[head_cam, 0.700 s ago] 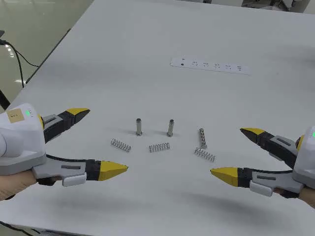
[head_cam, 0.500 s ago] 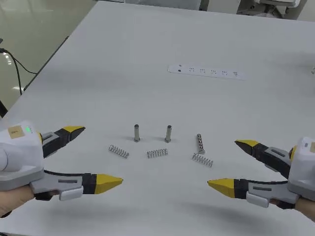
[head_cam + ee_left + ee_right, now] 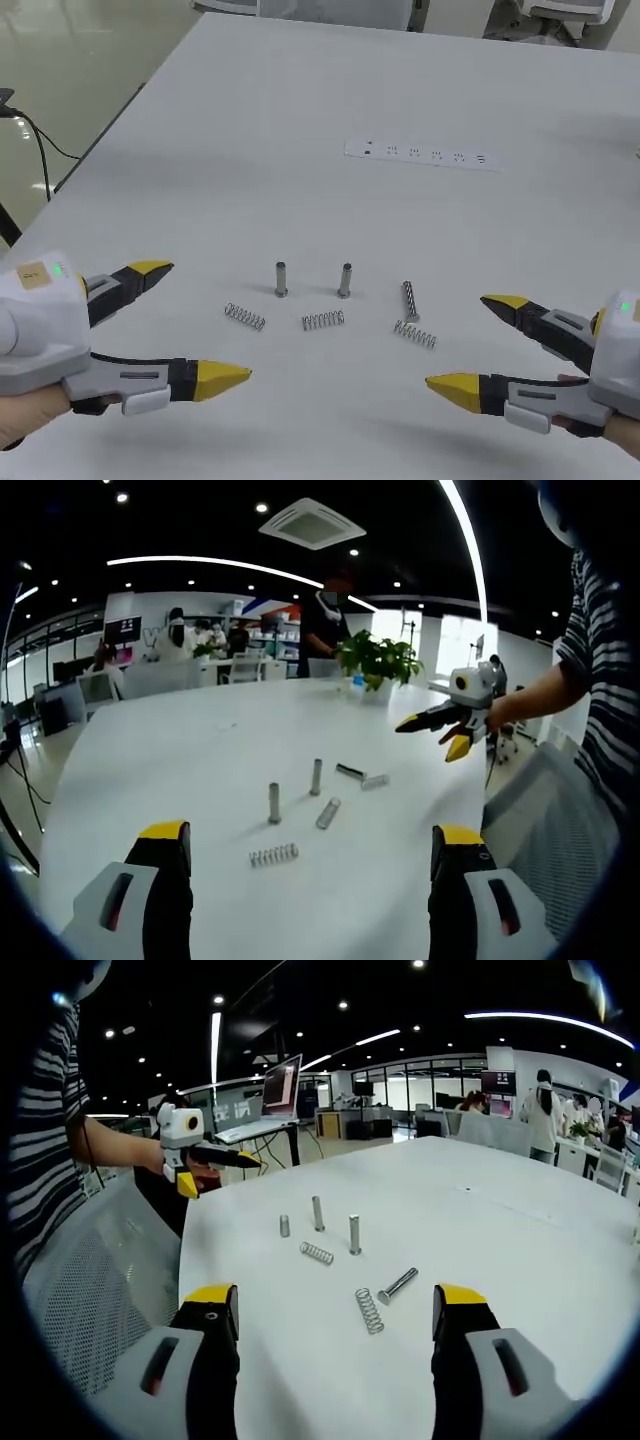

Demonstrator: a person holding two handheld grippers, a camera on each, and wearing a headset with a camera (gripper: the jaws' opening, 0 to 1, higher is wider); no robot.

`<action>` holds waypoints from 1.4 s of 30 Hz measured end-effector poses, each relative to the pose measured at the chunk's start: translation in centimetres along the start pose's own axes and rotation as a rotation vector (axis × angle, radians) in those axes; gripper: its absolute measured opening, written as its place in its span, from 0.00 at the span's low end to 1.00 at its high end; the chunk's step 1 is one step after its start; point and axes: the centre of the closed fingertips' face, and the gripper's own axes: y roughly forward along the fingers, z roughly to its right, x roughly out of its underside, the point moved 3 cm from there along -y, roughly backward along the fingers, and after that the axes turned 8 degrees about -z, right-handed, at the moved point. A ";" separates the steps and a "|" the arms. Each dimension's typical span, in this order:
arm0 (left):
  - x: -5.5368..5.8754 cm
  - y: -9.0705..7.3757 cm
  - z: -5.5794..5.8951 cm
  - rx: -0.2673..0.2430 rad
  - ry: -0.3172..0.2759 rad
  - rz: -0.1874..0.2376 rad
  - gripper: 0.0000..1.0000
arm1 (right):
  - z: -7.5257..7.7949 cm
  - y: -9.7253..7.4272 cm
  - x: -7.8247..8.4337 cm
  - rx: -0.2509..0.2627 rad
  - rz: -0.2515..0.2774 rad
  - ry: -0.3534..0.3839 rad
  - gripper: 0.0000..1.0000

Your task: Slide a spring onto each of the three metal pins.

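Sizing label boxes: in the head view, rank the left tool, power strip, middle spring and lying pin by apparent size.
1. Left tool, though nearness inflates it.
2. power strip.
3. middle spring and lying pin look alike, so unranked.

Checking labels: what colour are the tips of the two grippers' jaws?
Yellow, on left gripper and right gripper alike; clearest in the head view.

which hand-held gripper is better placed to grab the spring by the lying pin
Right. The right hand-held gripper, jaws open, has that spring close to its tips, beside the lying pin; the left hand-held gripper sits at the row's far end.
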 end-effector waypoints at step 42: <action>-0.5 0.7 0.3 0.023 -0.011 0.022 0.97 | -0.1 0.0 0.8 -0.006 0.001 0.033 0.79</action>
